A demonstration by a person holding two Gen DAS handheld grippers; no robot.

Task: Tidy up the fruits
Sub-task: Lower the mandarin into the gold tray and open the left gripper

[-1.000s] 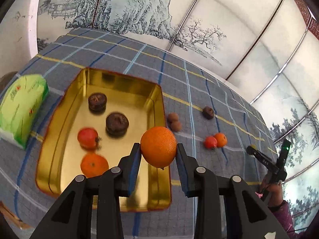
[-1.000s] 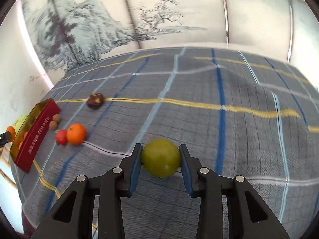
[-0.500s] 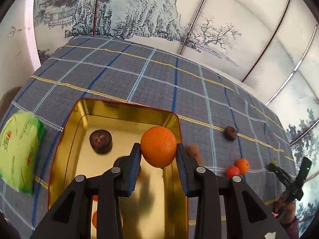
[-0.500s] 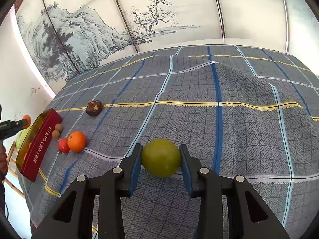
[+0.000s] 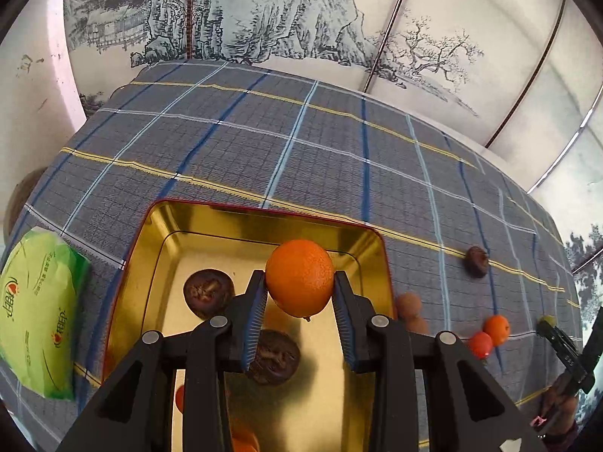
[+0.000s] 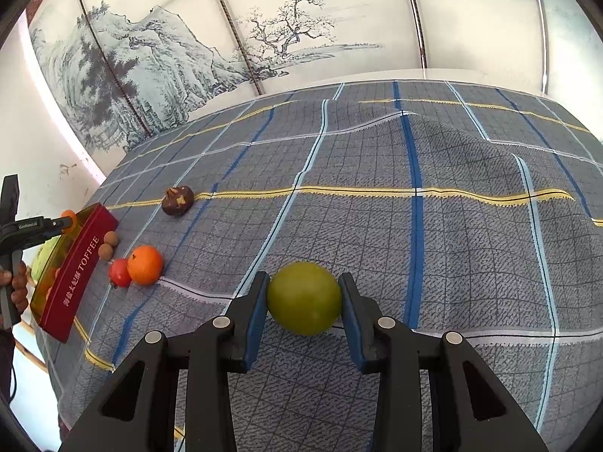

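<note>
The left gripper [image 5: 300, 295] was clamped on an orange [image 5: 299, 278], both blue pads pressed against the fruit's sides, and it held the fruit above the far end of the gold-lined tin [image 5: 241, 218]. Inside the tin, below and to the left of the jaws, lay two dark brown wrinkled fruits: one [image 5: 208, 292] near the far left part of the floor, the other [image 5: 275, 356] partly hidden behind the left finger. Orange and red fruit showed in part at the near end of the tin, mostly covered by the gripper body. A green packet [image 5: 35, 312] lay on the checked tablecloth [image 5: 301, 143] just beside the tin's left wall. Outside the right wall, two small tan fruits [image 5: 410, 310] sat touching each other and close to the tin. Farther right, a small red fruit [image 5: 479, 344] touched a second orange [image 5: 496, 329], and a third dark fruit [image 5: 476, 261] lay apart from them toward the far side of the cloth. The right gripper [image 6: 304, 305] was clamped on a green fruit [image 6: 304, 303], its pads tight on both sides, and held it low over the cloth; whether the fruit touched the cloth could not be determined. In the right wrist view, the tin's red outer wall [image 6: 77, 267] bore the word TOFFEE, and a person's hand [image 6: 15, 286] held the left tool's handle at the frame's left edge. A painted landscape screen [image 6: 188, 52] stood behind the table.
</note>
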